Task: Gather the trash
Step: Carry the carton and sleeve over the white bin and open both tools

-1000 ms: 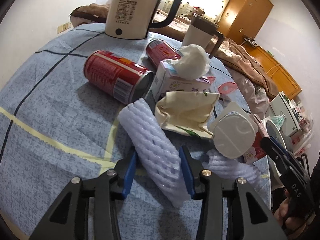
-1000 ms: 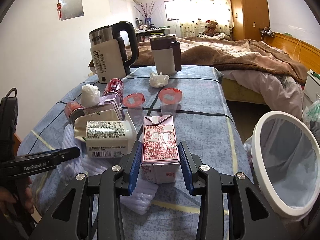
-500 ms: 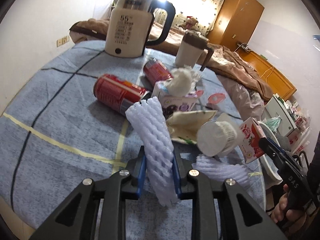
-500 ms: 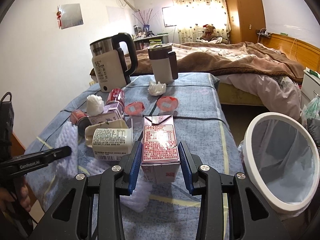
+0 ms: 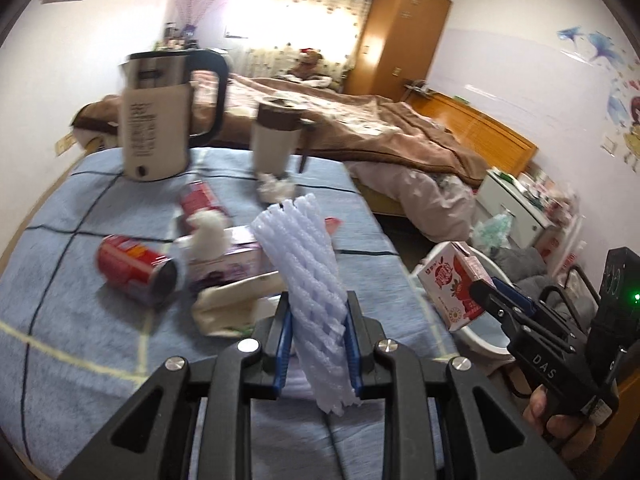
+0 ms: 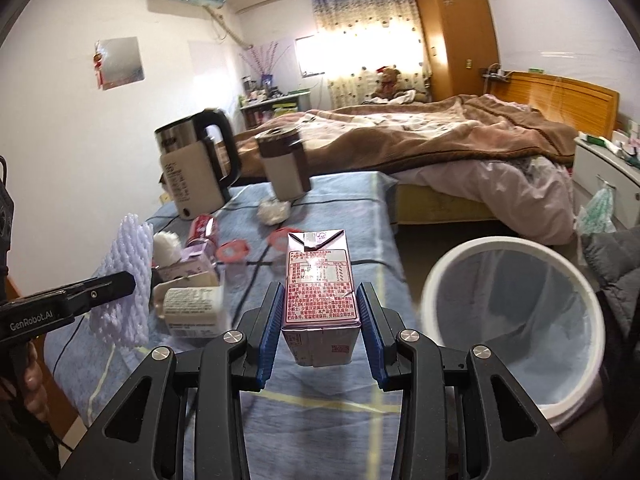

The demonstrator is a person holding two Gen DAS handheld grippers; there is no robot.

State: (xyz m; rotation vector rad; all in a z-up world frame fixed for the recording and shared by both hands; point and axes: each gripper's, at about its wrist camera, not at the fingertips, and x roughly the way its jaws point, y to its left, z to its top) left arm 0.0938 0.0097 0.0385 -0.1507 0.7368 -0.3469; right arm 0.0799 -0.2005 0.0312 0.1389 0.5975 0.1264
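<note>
A: What trash is in hand, and where?

B: The left gripper [image 5: 316, 330] is clamped tight on a white foam net [image 5: 304, 276], held upright and lifted clear of the table [image 5: 80, 320]. The right gripper [image 6: 320, 320] pinches a pink carton [image 6: 320, 280] between its blue pads, also raised off the table, just left of the bin's rim.

A: Where is the bin?

B: The white bin [image 6: 516, 320], lined with a pale bag, stands on the floor beside the table's right edge.

A: What remains on the table?

B: A red can [image 5: 136, 270] on its side, a purple carton [image 5: 230, 260] with a tissue wad [image 5: 208, 228] on it, a flattened cream carton [image 5: 232, 304], a second can [image 5: 200, 198], and a white pot [image 6: 192, 308]. Farther back stand a kettle [image 5: 160, 128] and a mug [image 5: 276, 140], with a bed [image 6: 460, 136] behind.
</note>
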